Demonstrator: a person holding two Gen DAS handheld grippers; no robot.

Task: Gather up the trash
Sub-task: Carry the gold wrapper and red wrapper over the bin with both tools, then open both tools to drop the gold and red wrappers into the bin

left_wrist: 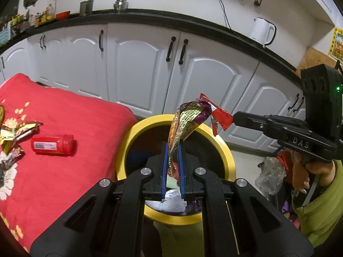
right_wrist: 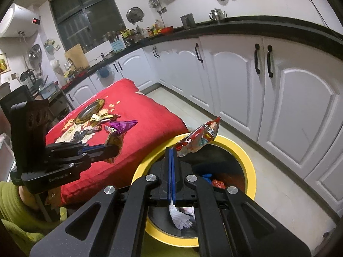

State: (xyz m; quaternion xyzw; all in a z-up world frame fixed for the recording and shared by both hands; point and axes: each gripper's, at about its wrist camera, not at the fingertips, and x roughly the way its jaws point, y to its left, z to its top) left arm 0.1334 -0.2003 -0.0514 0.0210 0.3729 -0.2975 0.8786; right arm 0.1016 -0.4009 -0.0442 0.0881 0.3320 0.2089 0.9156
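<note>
My left gripper (left_wrist: 173, 147) is shut on a purple and gold snack wrapper (left_wrist: 188, 117) and holds it above the yellow-rimmed trash bin (left_wrist: 137, 132). My right gripper (right_wrist: 171, 150) is shut on a red snack wrapper (right_wrist: 199, 139) and holds it over the same bin (right_wrist: 246, 160). In the left wrist view the right gripper (left_wrist: 234, 116) comes in from the right with the red wrapper (left_wrist: 218, 113). In the right wrist view the left gripper (right_wrist: 118, 148) sits at the left with its wrapper (right_wrist: 120, 128). White paper and other trash lie inside the bin.
A table with a red floral cloth (left_wrist: 75, 117) stands left of the bin. On it lie a red bottle (left_wrist: 53, 145) on its side and more wrappers (left_wrist: 12, 132). White kitchen cabinets (left_wrist: 139, 64) run behind. A crumpled plastic bag (left_wrist: 270, 175) lies right of the bin.
</note>
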